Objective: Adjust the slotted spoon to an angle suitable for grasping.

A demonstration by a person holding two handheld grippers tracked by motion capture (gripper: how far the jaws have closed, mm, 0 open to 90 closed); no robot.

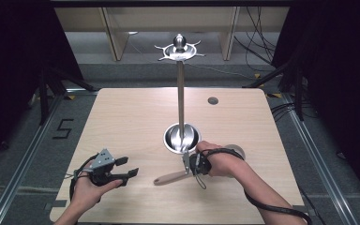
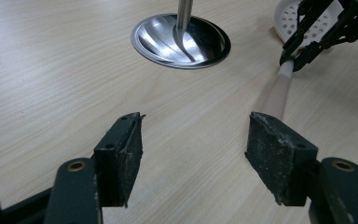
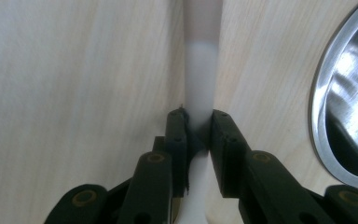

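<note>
Skimmer (image 1: 171, 177): one unit, lying on the worktop (image 1: 122, 117) just in front of the single steel stand base (image 1: 182, 138). Right tool (image 1: 186, 165) is clamped on the skimmer's white neck beside that base. Left tool (image 1: 127, 167), jaws apart and holding nothing, sits well left of the base.

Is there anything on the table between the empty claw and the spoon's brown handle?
Nothing visible. Bare table lies between the open left claw and the handle. The right claw already grips the spoon's white neck.
</note>
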